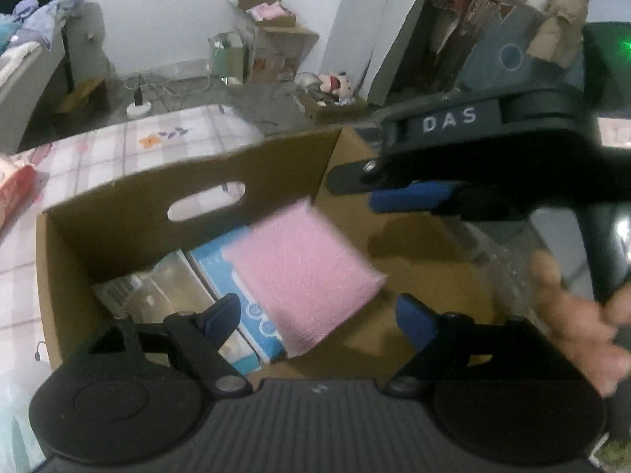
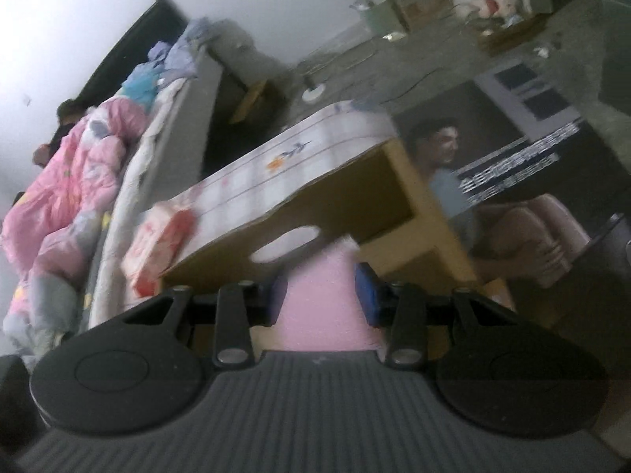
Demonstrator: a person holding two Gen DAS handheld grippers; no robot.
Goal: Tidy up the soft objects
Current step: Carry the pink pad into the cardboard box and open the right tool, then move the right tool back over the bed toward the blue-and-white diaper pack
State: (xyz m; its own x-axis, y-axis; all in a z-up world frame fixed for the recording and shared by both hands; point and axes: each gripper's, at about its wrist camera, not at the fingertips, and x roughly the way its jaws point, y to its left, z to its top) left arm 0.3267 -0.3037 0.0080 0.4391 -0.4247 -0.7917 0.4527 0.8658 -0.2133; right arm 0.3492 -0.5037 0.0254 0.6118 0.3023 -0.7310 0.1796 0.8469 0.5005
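Pink pad (image 1: pixel 299 272): soft, square, tilted corner-up inside the open cardboard box (image 1: pixel 138 205), over a blue-and-white pack (image 1: pixel 221 272). Heavily blurred; cannot tell whether resting on the pack or caught mid-drop. Probably let go above the box rather than set down: nothing fragile about it, no need for care.

Left gripper (image 1: pixel 317 307): fingers spread wide, either side of the pad's lower edge, touching nothing. Angled down into the box. Wide stance fits a release, or a readiness to straighten the pad.

Right gripper (image 2: pixel 321 287): fingers at a narrow gap. Pink visible through that gap in own view, but seen from the left wrist the blue tip stands apart from the pad's upper corner. Judged empty, merely aimed at the box. Hand (image 1: pixel 572 315) on its handle, at frame edge.

Box on a checked sheet (image 1: pixel 177 138), handle cut-out facing away. Also inside: a clear plastic item (image 1: pixel 138 291), far left. Room left beside the pack for more.
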